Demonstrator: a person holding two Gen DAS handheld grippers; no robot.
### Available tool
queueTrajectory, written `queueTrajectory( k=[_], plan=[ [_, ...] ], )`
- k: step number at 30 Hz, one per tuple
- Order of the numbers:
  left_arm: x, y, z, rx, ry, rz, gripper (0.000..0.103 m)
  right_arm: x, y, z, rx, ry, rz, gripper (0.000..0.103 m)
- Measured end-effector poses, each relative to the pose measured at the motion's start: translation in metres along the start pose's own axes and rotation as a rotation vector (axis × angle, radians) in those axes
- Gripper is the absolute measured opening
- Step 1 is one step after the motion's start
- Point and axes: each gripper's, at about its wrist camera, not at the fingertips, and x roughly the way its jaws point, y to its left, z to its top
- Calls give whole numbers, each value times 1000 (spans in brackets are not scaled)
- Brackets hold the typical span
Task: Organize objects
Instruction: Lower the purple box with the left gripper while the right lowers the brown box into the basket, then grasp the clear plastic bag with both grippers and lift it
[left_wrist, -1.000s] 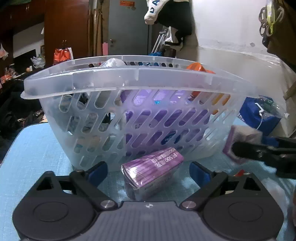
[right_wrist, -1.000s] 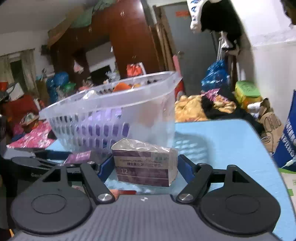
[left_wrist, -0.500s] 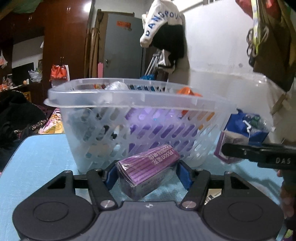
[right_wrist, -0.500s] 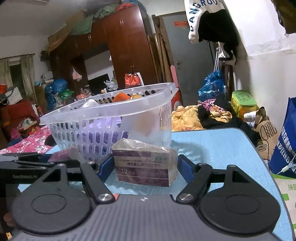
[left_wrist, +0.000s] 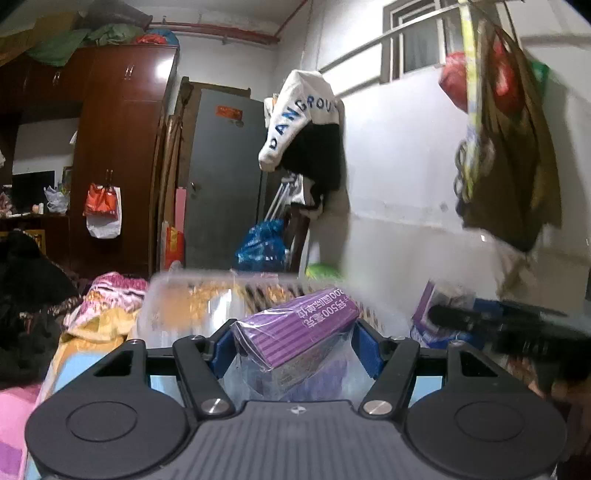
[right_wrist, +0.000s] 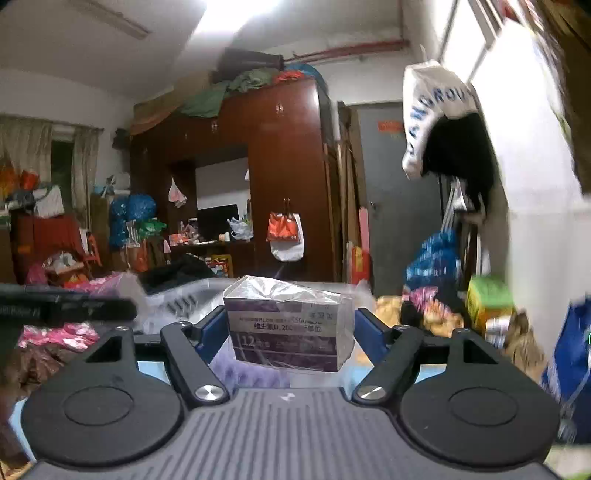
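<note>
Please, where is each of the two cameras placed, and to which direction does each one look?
Left wrist: sits behind the left gripper, looks over the clear basket at the grey door; its blue pads clamp a purple box; the right gripper shows at right.
Right wrist: sits behind the right gripper, faces the brown wardrobe; its pads clamp a wrapped box.
Shared: basket, door, wardrobe, hanging white garment.

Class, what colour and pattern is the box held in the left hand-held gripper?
Purple with fine stripes, in clear wrap: the box, best in the left wrist view.
</note>
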Motion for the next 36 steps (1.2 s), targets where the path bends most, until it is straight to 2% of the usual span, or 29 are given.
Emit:
queueTrajectory(
  k=[3,6,10,17,19,20,21,23,28,30,32,34,36],
  plan=[
    [36,12,35,-28,36,40,69,40,6,26,-62,36,-57,76],
    [75,33,50,-87,128,69,69,89,-5,38,-21,138,-72,76],
    [106,44,43,-120,203,74,69,131,-15,39,48,232,-68,76],
    [112,50,29,-131,206,48,70,142,-7,27,34,255,-93,77],
    [109,51,27,-114,196,41,77,141,-11,27,19,255,-108,80],
    [109,50,26,-102,191,49,87,140,-12,27,28,247,-117,94],
    [107,49,25,-94,182,60,92,138,-13,29,48,235,-115,103],
    [102,48,22,-97,156,64,92,132,-17,29,79,212,-104,103],
    [72,50,11,-108,106,58,92,104,-29,24,148,222,-74,103],
    [53,49,-3,-82,103,48,93,77,-34,13,169,220,-47,103],
    [26,45,-22,-28,46,50,97,43,-38,-4,179,210,-39,103],
    [4,48,-42,-42,63,55,98,14,-44,-25,212,197,-23,103],
    [-16,51,-59,-50,62,31,98,-9,-49,-48,253,235,5,103]
  ],
)
